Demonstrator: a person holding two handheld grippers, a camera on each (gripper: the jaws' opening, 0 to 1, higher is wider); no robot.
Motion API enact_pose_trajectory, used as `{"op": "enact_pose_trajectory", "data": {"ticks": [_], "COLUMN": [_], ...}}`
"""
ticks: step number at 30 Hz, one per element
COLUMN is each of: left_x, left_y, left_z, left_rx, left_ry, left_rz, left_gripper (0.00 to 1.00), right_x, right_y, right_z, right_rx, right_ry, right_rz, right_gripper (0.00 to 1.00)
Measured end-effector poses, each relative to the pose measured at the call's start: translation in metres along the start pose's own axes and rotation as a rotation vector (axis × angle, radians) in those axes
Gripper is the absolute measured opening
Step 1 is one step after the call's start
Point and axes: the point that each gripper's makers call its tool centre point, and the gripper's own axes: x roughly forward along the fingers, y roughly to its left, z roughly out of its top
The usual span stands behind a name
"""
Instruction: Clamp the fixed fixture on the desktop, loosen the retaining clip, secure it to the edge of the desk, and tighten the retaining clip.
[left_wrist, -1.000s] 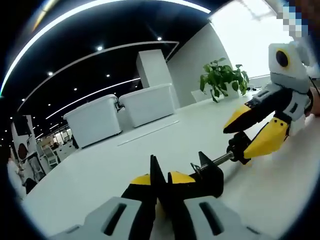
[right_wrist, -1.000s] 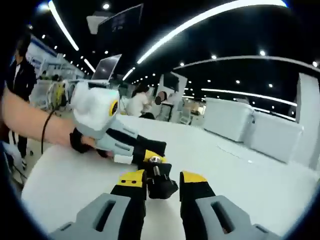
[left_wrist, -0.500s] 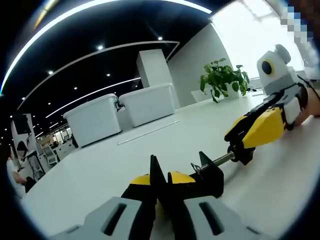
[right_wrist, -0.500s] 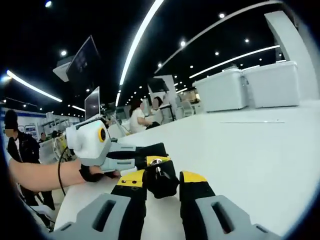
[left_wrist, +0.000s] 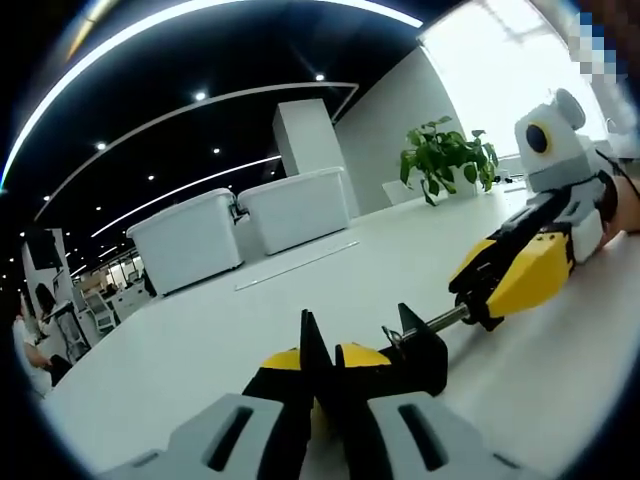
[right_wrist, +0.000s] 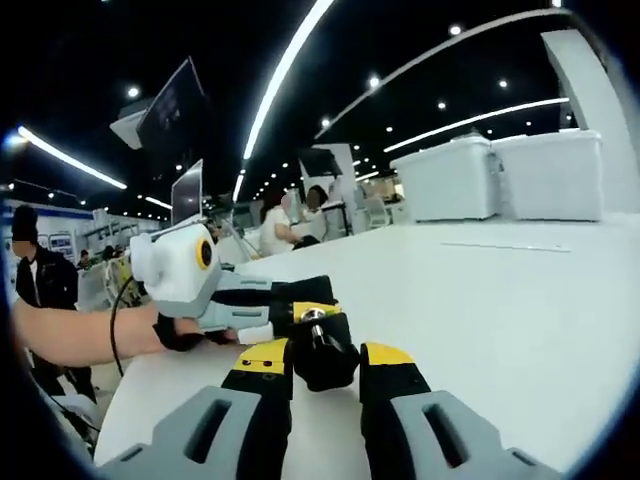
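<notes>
With the left gripper (left_wrist: 318, 352) closed on the black clamp (left_wrist: 418, 352) at 6 o'clock on the desk (left_wrist: 200, 340), the right gripper (right_wrist: 322, 352), gripping the screw knob (right_wrist: 325, 352), has rolled slightly since half a second ago, probably loosening it.

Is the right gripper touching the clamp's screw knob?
Touching. In the right gripper view the right gripper has the black knob pinched between both jaws, with no gap either side.
</notes>
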Motion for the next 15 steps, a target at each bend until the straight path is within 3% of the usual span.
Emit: {"op": "enact_pose_trajectory", "data": {"ticks": [5, 7, 9, 15], "left_x": [-0.0003, -0.0005, -0.0003, -0.0020], "left_y": [0.0017, 0.0005, 0.0004, -0.0021], "left_z": [-0.0002, 0.0000, -0.0003, 0.0011], "left_rx": [0.000, -0.001, -0.002, 0.000], "left_ry": [0.000, 0.000, 0.001, 0.001], "left_rz": [0.003, 0.000, 0.001, 0.001], "left_gripper": [0.09, 0.09, 0.09, 0.09], "right_x": [0.0004, 0.0003, 0.0008, 0.0025], "right_y": [0.0006, -0.0051, -0.0047, -0.0076], "right_z": [-0.0010, 0.0000, -0.0012, -0.0007], "right_rx": [-0.060, -0.124, -0.093, -0.142], "right_ry": [0.010, 0.013, 0.005, 0.031], "right_rz": [-0.025, -0.047, -0.040, -0.060], "right_gripper": [0.25, 0.25, 0.25, 0.25]}}
